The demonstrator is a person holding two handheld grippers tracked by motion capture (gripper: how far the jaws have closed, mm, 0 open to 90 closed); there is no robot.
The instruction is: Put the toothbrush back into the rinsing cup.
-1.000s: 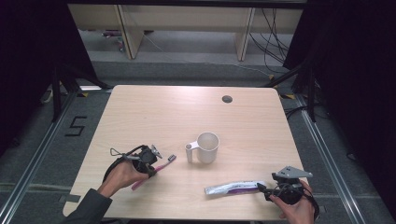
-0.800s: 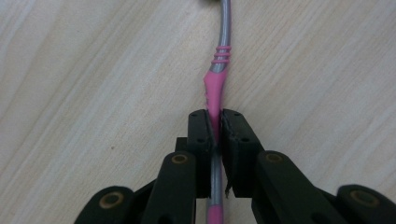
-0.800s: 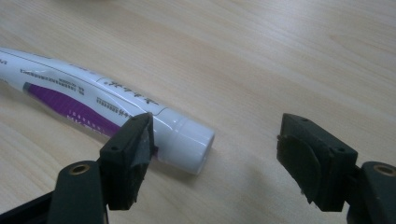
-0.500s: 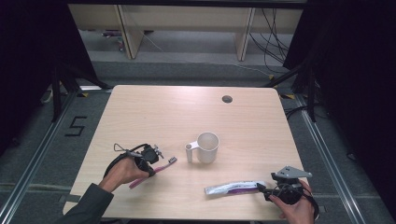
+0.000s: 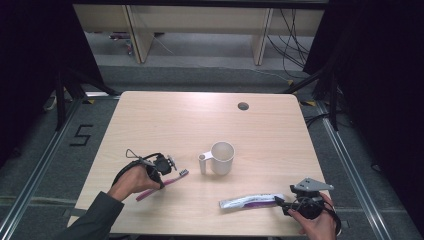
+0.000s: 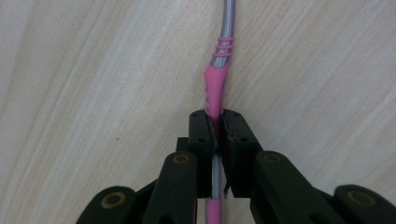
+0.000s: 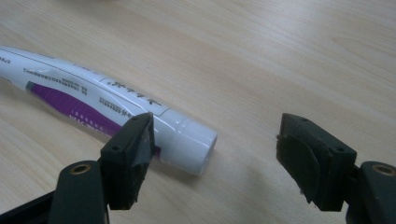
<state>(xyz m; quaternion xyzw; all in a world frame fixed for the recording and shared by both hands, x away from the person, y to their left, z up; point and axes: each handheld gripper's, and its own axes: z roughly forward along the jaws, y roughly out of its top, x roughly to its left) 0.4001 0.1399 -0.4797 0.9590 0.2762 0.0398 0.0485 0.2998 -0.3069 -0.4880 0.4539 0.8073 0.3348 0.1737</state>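
Left tool clamping toothbrush, toothpaste between right tool jaws

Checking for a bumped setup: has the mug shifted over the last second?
No. The mug sits at the same spot relative to the table's hole.

On the desk, the mug sits near centre (handle toward 9 o'clock). The toothbrush lies at its 8 o'clock, the toothpaste tube at its 5 o'clock, near the front edge.
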